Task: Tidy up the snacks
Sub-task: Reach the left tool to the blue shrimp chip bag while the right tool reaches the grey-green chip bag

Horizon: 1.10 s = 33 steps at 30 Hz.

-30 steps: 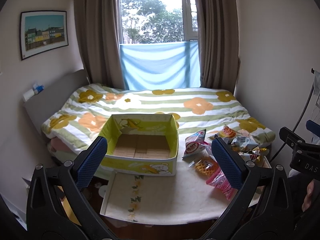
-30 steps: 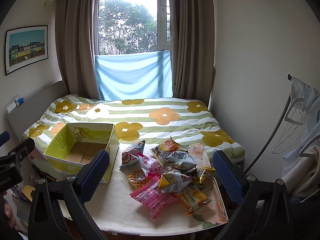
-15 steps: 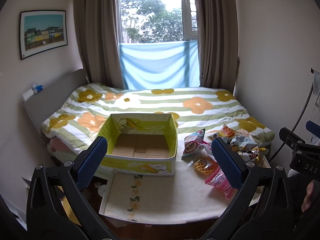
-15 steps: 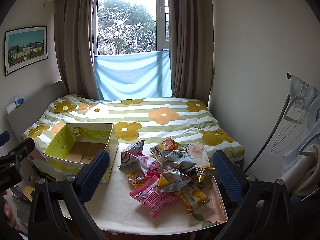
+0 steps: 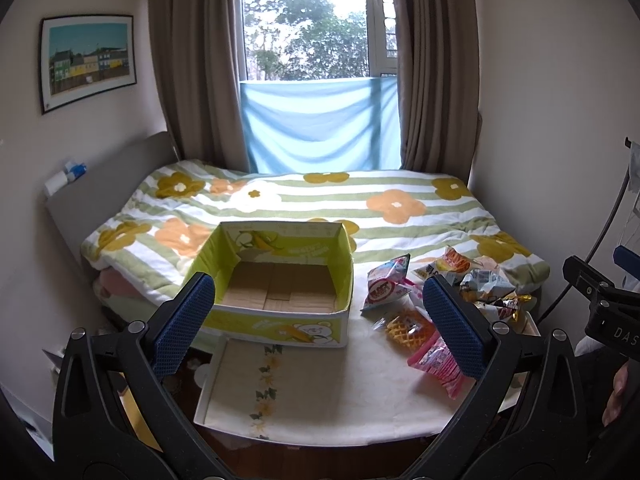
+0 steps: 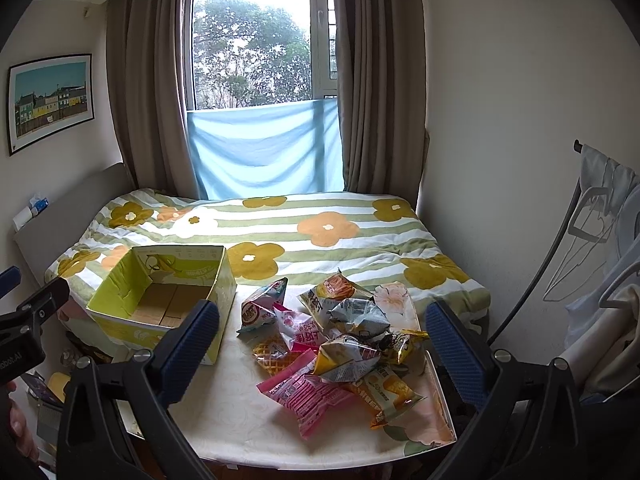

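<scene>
Blue, textured pads line the fingers of both grippers, and both sets of fingers stand wide apart with nothing between them. The left gripper [image 5: 318,316] hangs above the near edge of the table [image 5: 320,392], its fingers framing the yellow-green cardboard box [image 5: 280,280] and touching nothing. That box sits open-topped at the far left of the table, against the bed [image 5: 320,208]; only its bare brown bottom shows inside.

The right gripper [image 6: 320,340] is likewise spread and holds nothing; it hovers over the near side of the table, with the pile of snack packets [image 6: 336,344] showing between its fingers but not in contact with them. The packets lie heaped on the right half of the table, to the right of the box [image 6: 160,300] and apart from it. Among them are a pink packet [image 6: 308,396] nearest the front edge, an orange waffle-patterned packet [image 6: 272,356] just behind it, and a silvery crumpled packet [image 6: 352,316] near the middle of the heap. None of the packets is in the box.
</scene>
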Available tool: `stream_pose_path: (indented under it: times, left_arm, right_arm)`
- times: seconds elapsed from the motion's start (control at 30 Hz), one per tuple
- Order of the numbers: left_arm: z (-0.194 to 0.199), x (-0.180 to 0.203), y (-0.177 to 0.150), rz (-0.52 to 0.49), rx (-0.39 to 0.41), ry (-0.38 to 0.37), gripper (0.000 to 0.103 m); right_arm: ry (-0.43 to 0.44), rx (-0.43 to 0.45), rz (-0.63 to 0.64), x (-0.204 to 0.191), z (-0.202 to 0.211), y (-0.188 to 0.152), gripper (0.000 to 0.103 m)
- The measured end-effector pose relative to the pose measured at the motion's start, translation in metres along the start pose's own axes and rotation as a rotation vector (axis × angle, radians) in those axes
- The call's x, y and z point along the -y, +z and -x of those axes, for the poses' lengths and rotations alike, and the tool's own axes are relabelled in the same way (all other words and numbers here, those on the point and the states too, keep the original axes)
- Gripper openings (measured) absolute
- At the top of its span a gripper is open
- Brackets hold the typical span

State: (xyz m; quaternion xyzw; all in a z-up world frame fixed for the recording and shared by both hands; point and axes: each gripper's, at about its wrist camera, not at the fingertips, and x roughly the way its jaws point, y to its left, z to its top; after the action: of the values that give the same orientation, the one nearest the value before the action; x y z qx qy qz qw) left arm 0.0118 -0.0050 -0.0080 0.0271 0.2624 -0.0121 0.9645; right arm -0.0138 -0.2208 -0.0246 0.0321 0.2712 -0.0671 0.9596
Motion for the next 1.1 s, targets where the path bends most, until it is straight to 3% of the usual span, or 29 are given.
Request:
stream_pose_path:
  times: [0.23,0.5,0.77,1.1]
  left_arm:
    - [-0.029,0.026,0.002,0.025,-0.073,-0.033,0.103]
    - [-0.075,0.072,0.005,0.039,-0.152,-0.040,0.103]
    - [-0.166,0.105,0.013,0.014,-0.285,-0.070,0.103]
    - [-0.305,0.138,0.007,-0.070,-0.470,-0.113,0.103]
  right_arm:
    - [0.026,-0.080,-0.007,0.031,-0.023,0.000,0.103]
    - [0.098,-0.199,-0.006,0.071,-0.080,0.000,0.103]
    - [0.133,-0.361,-0.055,0.089,-0.161,-0.013,0.103]
    - [0.077,-0.531,-0.084,0.091,-0.256,-0.026,0.103]
